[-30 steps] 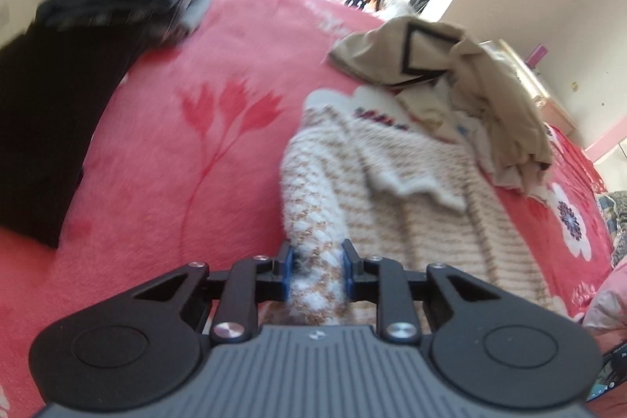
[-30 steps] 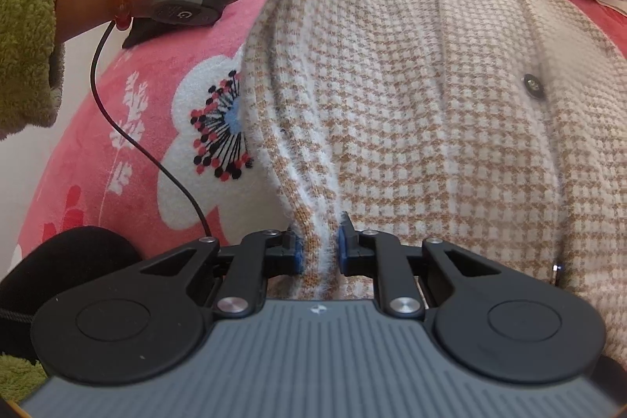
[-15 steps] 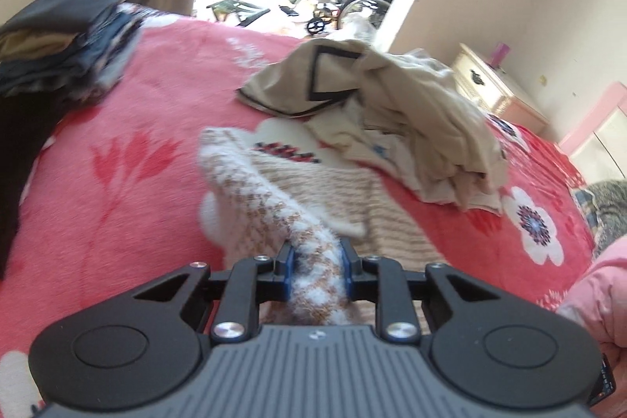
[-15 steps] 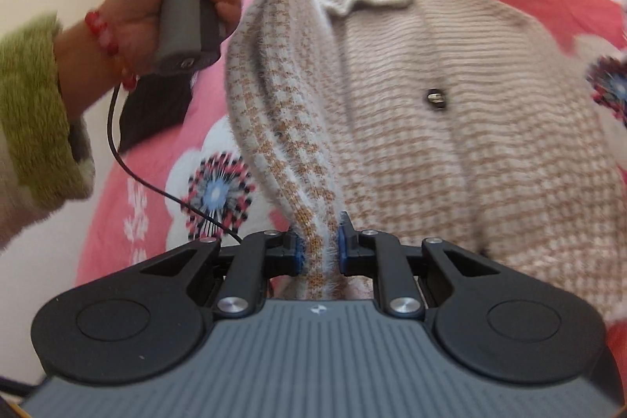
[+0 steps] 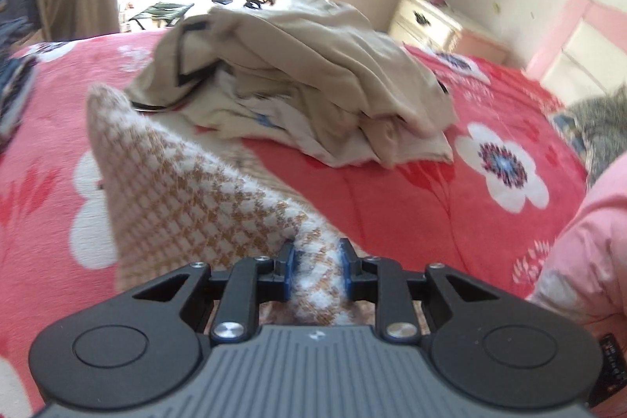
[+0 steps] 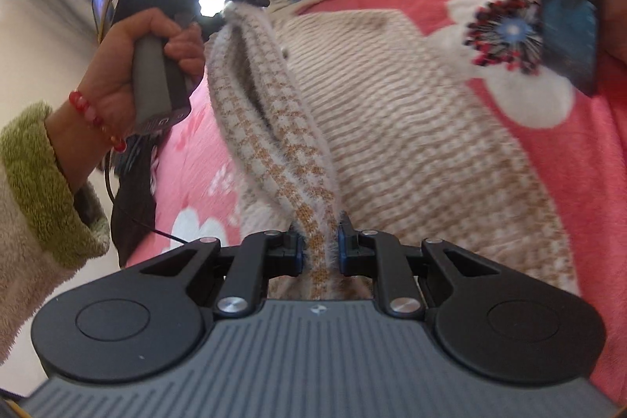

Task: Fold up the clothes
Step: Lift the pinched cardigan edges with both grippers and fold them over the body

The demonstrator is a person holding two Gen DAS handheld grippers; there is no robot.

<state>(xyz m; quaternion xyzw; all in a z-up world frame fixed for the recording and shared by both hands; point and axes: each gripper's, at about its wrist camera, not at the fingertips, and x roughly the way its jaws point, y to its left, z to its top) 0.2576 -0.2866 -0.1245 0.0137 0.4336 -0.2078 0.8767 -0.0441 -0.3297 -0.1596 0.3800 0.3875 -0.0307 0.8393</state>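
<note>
A fuzzy cream-and-tan houndstooth cardigan [image 6: 411,128] lies on the red flowered bedspread [image 6: 568,159], with its left side lifted into a raised fold. My right gripper [image 6: 319,247] is shut on the near end of that fold. The far end is pinched by my left gripper [image 6: 245,0], held by a hand in a green-cuffed sleeve. In the left wrist view, the left gripper [image 5: 316,267] is shut on the cardigan [image 5: 188,198], which rises in a peak to the left.
A heap of beige and white clothes [image 5: 313,85] lies on the bedspread [image 5: 411,198] beyond the cardigan. A cream nightstand [image 5: 431,20] stands by the far wall. A dark garment [image 6: 131,202] hangs at the bed's left edge. A pink sleeve [image 5: 580,253] is at the right.
Both grippers have carried the cardigan's left edge up and over toward the right, and the fold now stands higher. The stack of dark folded clothes has slid out of the left wrist view.
</note>
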